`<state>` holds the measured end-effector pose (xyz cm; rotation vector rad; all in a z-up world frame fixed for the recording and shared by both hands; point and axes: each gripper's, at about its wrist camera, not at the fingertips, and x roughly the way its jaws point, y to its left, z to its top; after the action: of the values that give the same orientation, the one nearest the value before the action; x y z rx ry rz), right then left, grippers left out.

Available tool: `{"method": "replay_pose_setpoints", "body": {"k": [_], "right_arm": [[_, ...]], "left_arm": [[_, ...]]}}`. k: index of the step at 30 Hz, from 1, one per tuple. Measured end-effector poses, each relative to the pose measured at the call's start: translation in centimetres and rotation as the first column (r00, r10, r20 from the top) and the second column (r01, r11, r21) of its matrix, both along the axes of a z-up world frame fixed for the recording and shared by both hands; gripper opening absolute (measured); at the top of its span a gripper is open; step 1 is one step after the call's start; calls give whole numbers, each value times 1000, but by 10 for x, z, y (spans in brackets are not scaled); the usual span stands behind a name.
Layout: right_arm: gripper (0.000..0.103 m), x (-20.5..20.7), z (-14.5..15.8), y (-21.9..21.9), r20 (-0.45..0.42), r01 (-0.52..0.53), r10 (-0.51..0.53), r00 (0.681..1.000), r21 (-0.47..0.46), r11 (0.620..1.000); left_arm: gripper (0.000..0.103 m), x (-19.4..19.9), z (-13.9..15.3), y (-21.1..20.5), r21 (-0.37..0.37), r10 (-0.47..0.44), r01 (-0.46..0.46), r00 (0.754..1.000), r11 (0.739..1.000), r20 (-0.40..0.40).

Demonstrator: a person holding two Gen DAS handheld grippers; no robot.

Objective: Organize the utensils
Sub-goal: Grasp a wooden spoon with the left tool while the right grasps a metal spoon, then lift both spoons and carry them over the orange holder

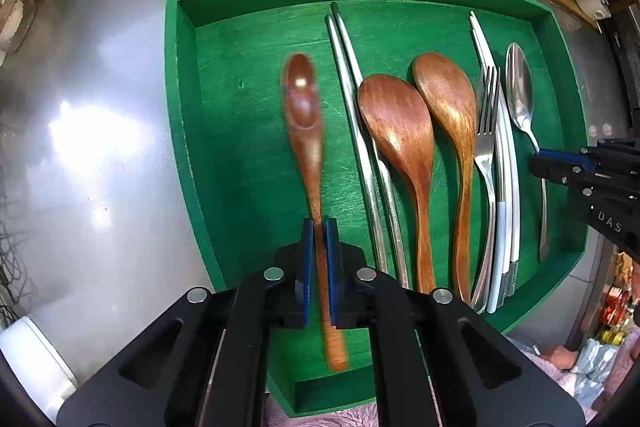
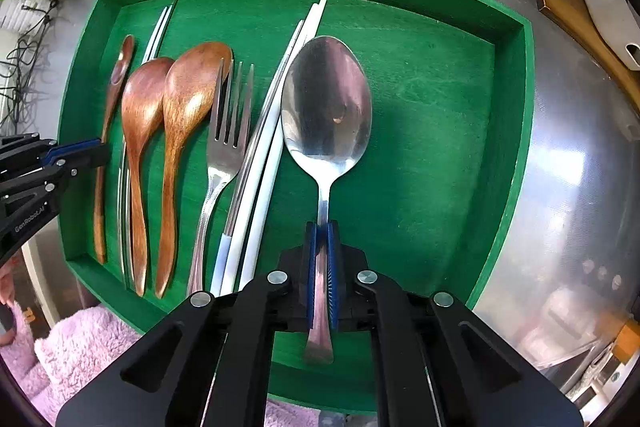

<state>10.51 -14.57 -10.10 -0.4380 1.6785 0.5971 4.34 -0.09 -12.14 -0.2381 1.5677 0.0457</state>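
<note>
I see every utensil lying lengthwise inside the green tray, bowls and tips toward its far wall. Nearest the tray's left wall is a slim dark wooden spoon, blurred, its handle clamped between blue pads. Next come two metal chopsticks, then two broad wooden spoons side by side, bowls up. A steel fork overlaps a pair of white chopsticks. Closest to the tray's right wall, a polished metal spoon has its handle pinched too.
</note>
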Motion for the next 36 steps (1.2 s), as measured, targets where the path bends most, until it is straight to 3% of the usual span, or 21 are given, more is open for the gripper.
{"method": "replay_pose_setpoints", "body": {"k": [11, 16, 20, 27, 30, 36], "right_arm": [[5, 4, 4, -24, -17, 11, -9, 1000, 92, 996], [5, 6, 19, -32, 25, 25, -29, 999, 150, 988], [5, 8, 45, -40, 92, 32, -57, 994, 252, 967], [5, 11, 78, -48, 240, 22, -131, 962, 407, 913], [5, 17, 93, -48, 338, 5, -183, 923, 465, 885], [5, 26, 114, -51, 469, -16, -304, 830, 564, 826]], "left_arm": [[4, -20, 14, 24, -55, 57, -52, 995, 997, 84], [4, -22, 37, 30, -71, 76, -65, 983, 995, 167], [4, -23, 56, 33, -87, 91, -69, 957, 994, 274], [4, -23, 96, 30, -70, 101, -76, 856, 995, 508], [4, -22, 112, 29, -61, 112, -95, 787, 994, 606], [4, -14, 132, 30, -59, 123, -116, 694, 992, 710]]}}
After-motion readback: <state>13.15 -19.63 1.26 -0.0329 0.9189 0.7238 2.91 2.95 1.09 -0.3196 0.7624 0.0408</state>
